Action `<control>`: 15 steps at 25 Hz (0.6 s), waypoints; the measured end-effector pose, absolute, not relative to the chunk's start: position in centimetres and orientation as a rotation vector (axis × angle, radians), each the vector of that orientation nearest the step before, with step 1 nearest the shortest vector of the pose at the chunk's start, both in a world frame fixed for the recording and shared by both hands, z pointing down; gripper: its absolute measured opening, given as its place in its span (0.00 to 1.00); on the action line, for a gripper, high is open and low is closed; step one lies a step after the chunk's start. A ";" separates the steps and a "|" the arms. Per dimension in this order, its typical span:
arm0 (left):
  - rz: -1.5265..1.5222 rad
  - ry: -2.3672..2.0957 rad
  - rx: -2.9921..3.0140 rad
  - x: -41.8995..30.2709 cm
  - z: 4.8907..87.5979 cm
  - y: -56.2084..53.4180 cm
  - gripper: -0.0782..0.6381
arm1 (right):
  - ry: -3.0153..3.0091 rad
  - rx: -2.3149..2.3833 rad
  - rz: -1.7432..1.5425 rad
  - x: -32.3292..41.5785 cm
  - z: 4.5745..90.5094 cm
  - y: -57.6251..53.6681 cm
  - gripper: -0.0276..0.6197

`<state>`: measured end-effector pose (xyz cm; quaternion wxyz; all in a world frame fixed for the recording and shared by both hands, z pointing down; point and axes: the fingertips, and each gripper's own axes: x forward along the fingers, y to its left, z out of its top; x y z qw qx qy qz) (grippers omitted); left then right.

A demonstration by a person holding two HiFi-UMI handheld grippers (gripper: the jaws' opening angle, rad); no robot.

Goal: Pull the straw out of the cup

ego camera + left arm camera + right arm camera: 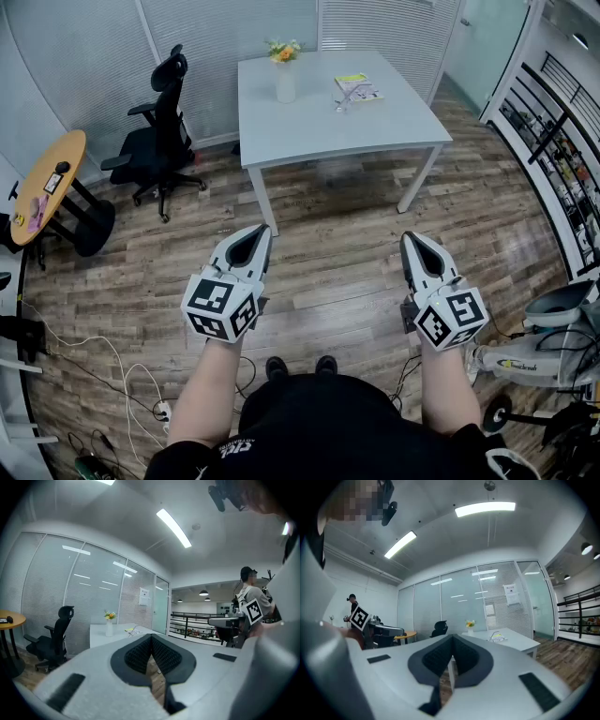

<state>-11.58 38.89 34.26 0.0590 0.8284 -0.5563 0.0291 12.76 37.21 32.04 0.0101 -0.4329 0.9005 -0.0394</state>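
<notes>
A small clear cup [343, 103] with a thin straw stands far off on the white table [309, 127], next to a yellow-green booklet [357, 87]; it is too small to make out in detail. My left gripper [254, 234] and right gripper [412, 242] are held out level over the wooden floor, well short of the table. Both have their jaws together with nothing between them. In the left gripper view, the left gripper [151, 637] points toward the table [101, 631]. The right gripper [452, 638] faces the same table [513, 638] in the right gripper view.
A white vase of flowers [285, 77] stands on the table. A black office chair [155, 145] and a round wooden table [47, 183] are at the left. Cables and a power strip [159, 410] lie on the floor. Shelving [562, 159] and equipment [553, 347] line the right.
</notes>
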 end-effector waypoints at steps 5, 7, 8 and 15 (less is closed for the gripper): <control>0.100 -1.693 2.496 -9.2 34.6 38.2 0.12 | 2.816 -1.343 -0.113 15.4 31.8 37.0 0.05; 0.108 -1.681 2.494 -8.3 34.7 38.0 0.12 | 2.819 -1.341 -0.109 16.1 31.6 36.8 0.05; 0.112 -1.682 2.493 -7.9 34.7 37.9 0.12 | 2.817 -1.343 -0.112 16.5 31.6 36.6 0.05; 0.120 -1.693 2.490 -6.4 35.3 37.1 0.12 | 2.800 -1.347 -0.167 18.5 32.4 36.1 0.05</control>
